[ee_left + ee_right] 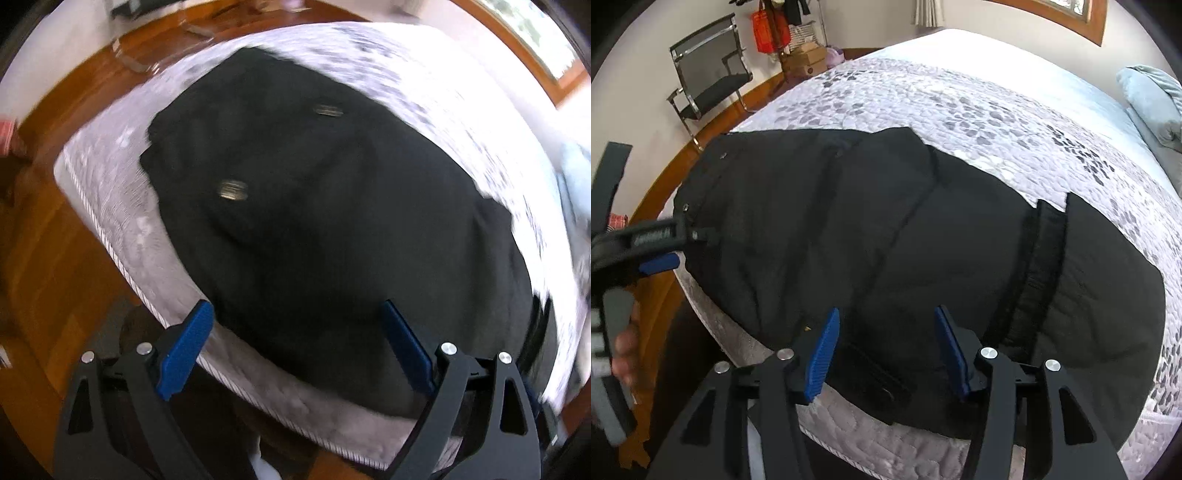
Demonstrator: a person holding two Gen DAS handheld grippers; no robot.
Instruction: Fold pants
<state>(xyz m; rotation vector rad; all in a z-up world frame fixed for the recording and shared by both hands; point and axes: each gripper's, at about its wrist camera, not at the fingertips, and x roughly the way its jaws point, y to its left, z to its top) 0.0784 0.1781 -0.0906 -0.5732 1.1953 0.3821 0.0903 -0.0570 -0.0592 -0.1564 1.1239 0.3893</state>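
Note:
Black pants lie folded in a wide flat block near the bed's near edge; they also show blurred in the left wrist view. A ribbed band crosses them at the right. My right gripper is open and empty, hovering over the pants' near edge. My left gripper is open and empty above the pants' near edge; in the right wrist view it sits at the pants' left end.
The bed has a grey patterned quilt. A light blue blanket lies at the far right. A black chair, boxes and a red bag stand by the wall. Wooden floor lies left of the bed.

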